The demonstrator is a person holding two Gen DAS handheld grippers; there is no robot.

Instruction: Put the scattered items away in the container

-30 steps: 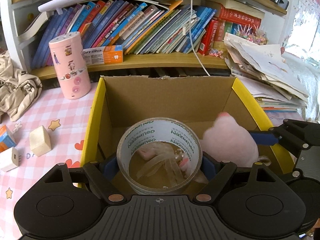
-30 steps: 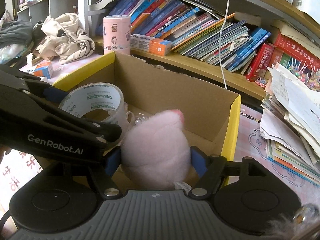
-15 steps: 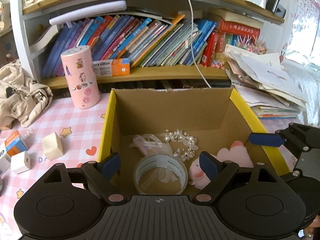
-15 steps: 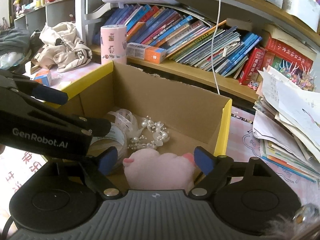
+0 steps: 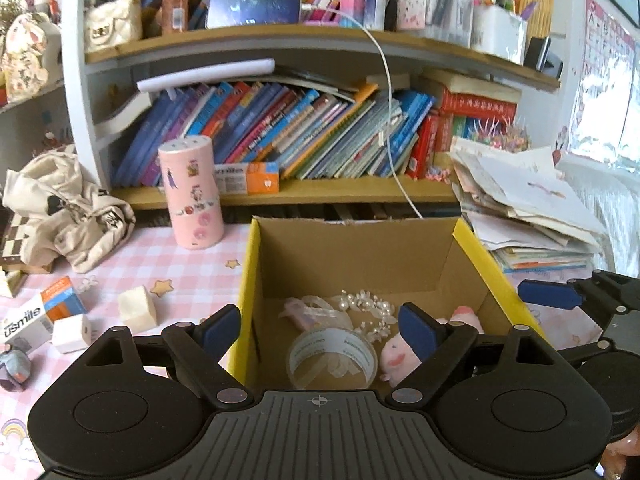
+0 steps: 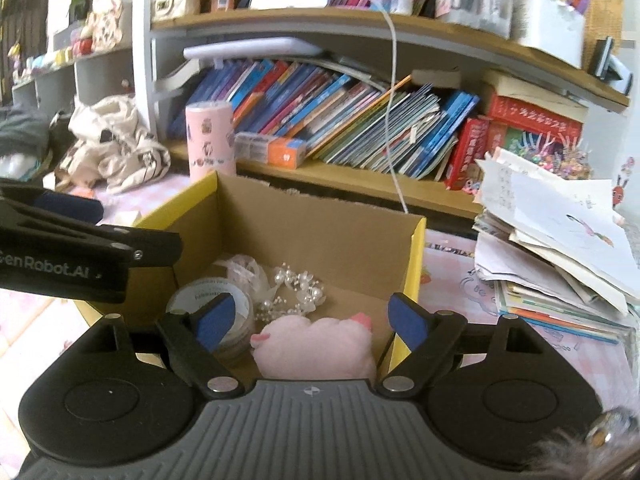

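Observation:
A cardboard box with yellow edges stands on the pink checked table. Inside it lie a clear tape roll, a pink plush, a pearl ornament and a ribbon. My left gripper hangs open and empty above the box's near-left edge. My right gripper is open and empty too, over the plush, with the tape roll to its left. On the table left of the box lie two pale blocks, a toothpaste carton and sunglasses.
A pink cylinder stands behind the box at its left, and a beige cloth bag lies further left. A tall stack of papers fills the right side. Bookshelves run along the back, with a white cable hanging down.
The left gripper let go of the tape roll and the right gripper let go of the plush. Both now lie in the box. Both grippers drew back and rose.

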